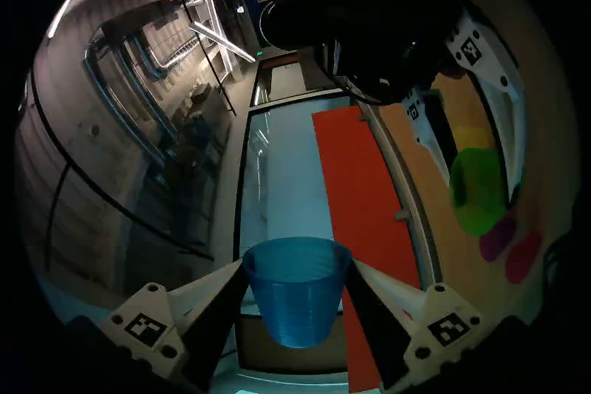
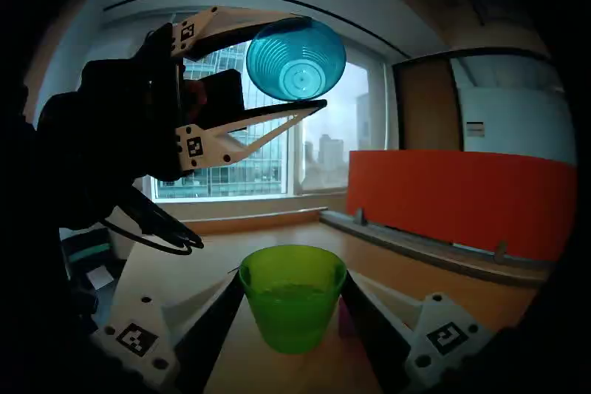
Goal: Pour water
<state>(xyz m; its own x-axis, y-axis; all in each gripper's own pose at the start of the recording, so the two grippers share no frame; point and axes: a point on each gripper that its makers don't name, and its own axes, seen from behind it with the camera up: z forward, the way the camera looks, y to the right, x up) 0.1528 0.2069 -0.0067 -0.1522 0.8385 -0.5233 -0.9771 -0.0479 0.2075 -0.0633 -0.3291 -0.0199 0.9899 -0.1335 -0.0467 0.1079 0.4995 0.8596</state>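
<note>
My left gripper [image 1: 295, 276] is shut on a translucent blue ribbed cup [image 1: 298, 298], gripped by its sides. In the right gripper view this left gripper [image 2: 314, 61] hangs high at the upper left. There the blue cup [image 2: 295, 59] is tipped onto its side with its bottom facing the camera. My right gripper [image 2: 293, 283] is shut on a translucent green cup [image 2: 293, 301], upright just above the wooden table [image 2: 244, 364]. In the left gripper view the right gripper [image 1: 484, 191] and the green cup [image 1: 479, 194] lie at the right. I cannot tell whether either cup holds water.
An orange partition [image 2: 458, 198] runs along the table's far right edge, on a grey rail [image 2: 414, 242]. A large window [image 2: 244, 165] stands behind. A dark gloved hand [image 2: 111, 128] and cables [image 2: 155, 231] are at the left. Pink and purple spots [image 1: 510, 246] lie on the table.
</note>
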